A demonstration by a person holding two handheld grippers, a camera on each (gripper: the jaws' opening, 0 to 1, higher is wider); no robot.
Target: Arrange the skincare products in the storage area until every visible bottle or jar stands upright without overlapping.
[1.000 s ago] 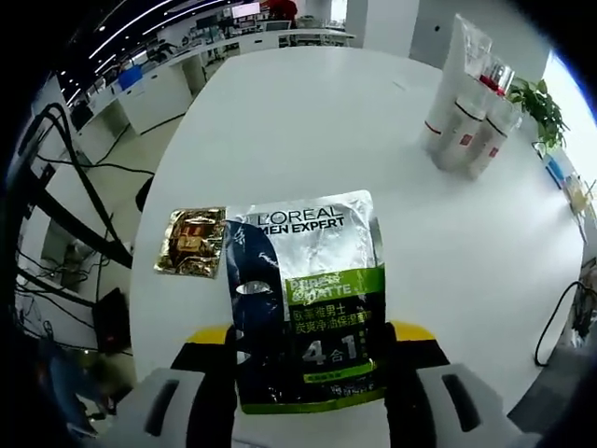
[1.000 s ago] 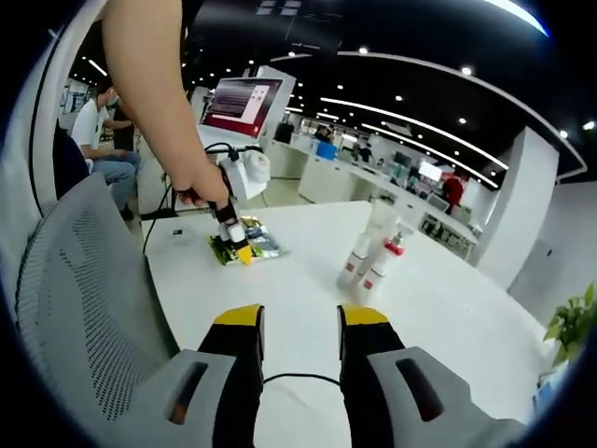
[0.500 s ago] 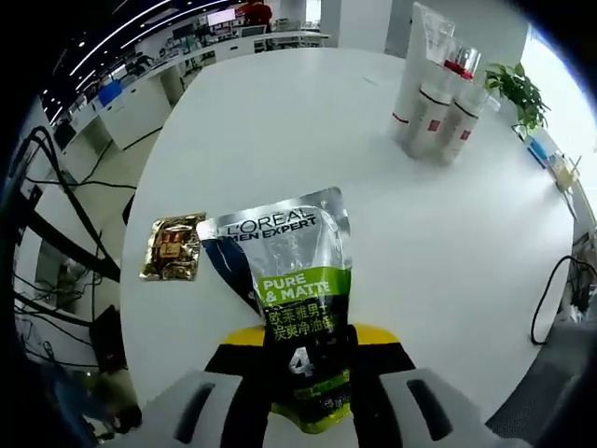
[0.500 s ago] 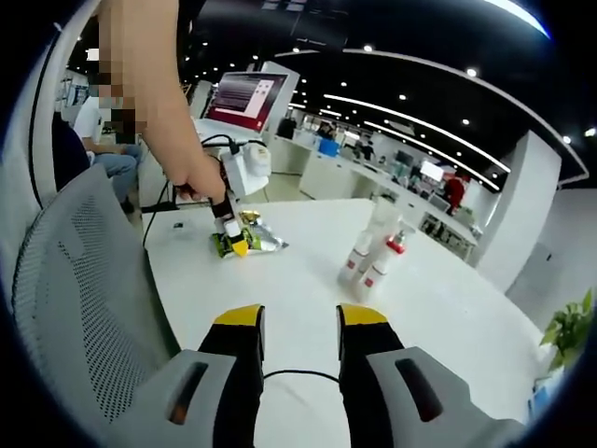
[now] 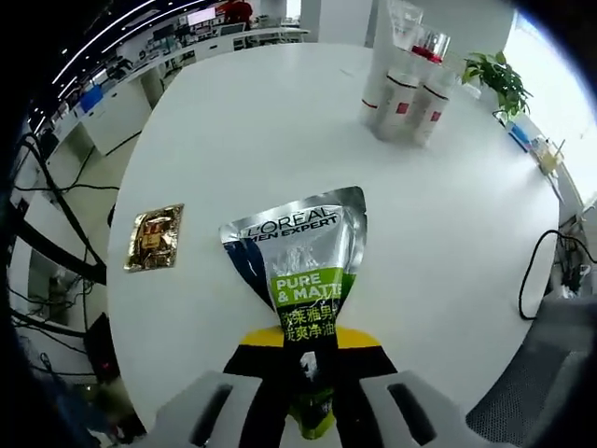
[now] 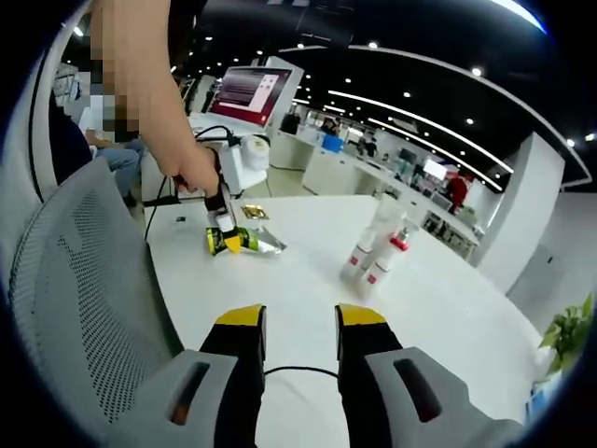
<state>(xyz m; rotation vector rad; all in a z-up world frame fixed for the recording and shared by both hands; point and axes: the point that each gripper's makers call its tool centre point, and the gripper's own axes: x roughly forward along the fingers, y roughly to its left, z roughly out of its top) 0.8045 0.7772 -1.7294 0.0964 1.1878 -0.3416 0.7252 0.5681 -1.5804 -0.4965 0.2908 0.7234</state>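
Observation:
My left gripper (image 5: 308,350) is shut on the lower end of a silver and green L'Oreal sachet (image 5: 298,266), which it holds lifted above the round white table (image 5: 270,121). A small gold sachet (image 5: 154,238) lies flat on the table to the left. White bottles with red bands (image 5: 403,79) stand upright in a tight group at the far side. In the right gripper view, my right gripper (image 6: 300,322) is open over the table's near edge, the left gripper (image 6: 221,224) holds the sachet (image 6: 244,242) far off, and the bottles (image 6: 376,254) stand to the right.
A grey mesh chair (image 6: 89,299) stands at the left of the right gripper view. A black cable (image 6: 298,375) runs along the table by my right jaws. A potted plant (image 5: 494,75) and another cable (image 5: 541,271) sit beyond the table's right side.
My left gripper has closed tighter on the L'Oreal sachet and lifted it off the table, away from the gold sachet. The right gripper has stayed in place.

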